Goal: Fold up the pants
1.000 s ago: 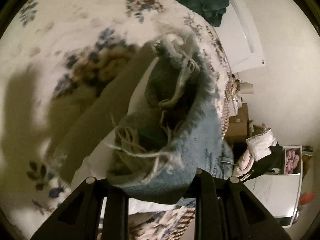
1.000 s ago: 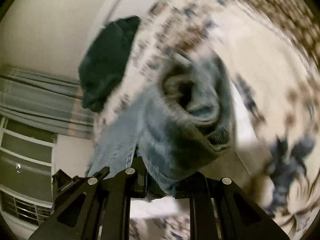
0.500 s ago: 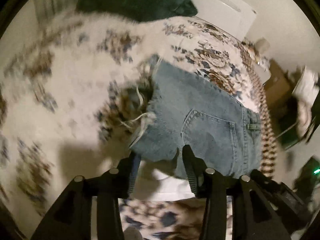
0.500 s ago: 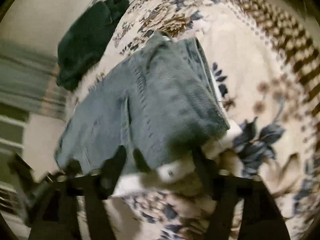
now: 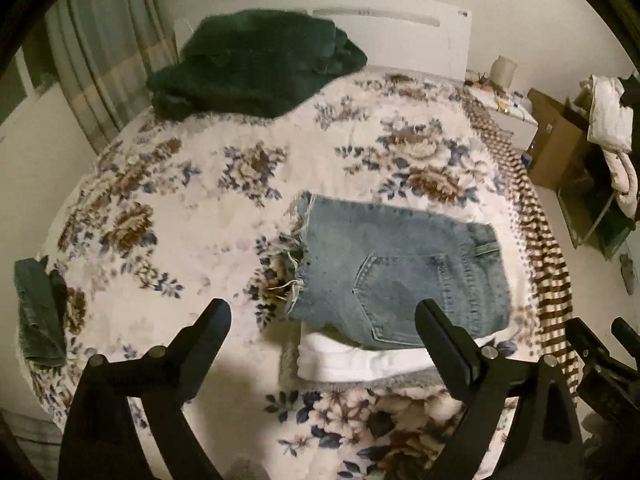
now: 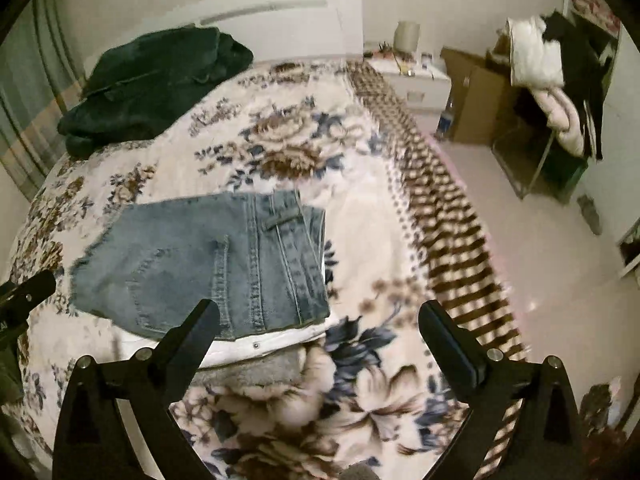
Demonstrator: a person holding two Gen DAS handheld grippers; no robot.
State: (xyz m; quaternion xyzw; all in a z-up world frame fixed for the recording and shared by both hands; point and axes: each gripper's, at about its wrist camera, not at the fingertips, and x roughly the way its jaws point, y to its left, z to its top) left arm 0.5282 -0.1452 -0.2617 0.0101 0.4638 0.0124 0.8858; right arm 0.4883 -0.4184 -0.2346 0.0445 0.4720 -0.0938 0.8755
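Your left gripper and right gripper hang released above folded denim pants on the floral bed, white headboard behind.

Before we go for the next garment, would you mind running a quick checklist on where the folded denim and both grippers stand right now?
1. Left gripper released: ok, fingers wide apart, nothing between them.
2. Right gripper released: ok, open and empty.
3. Denim shorts folded and lying flat: ok, back pocket facing up, frayed hem toward the left.
4. Shorts stacked on the pile: ok, they rest on a white folded garment, with a grey one under that.
5. Stack edges aligned: not ok, the white layer sticks out along the near edge.
6. Next garment: cannot tell; a dark green pile sits near the headboard, contents unclear.
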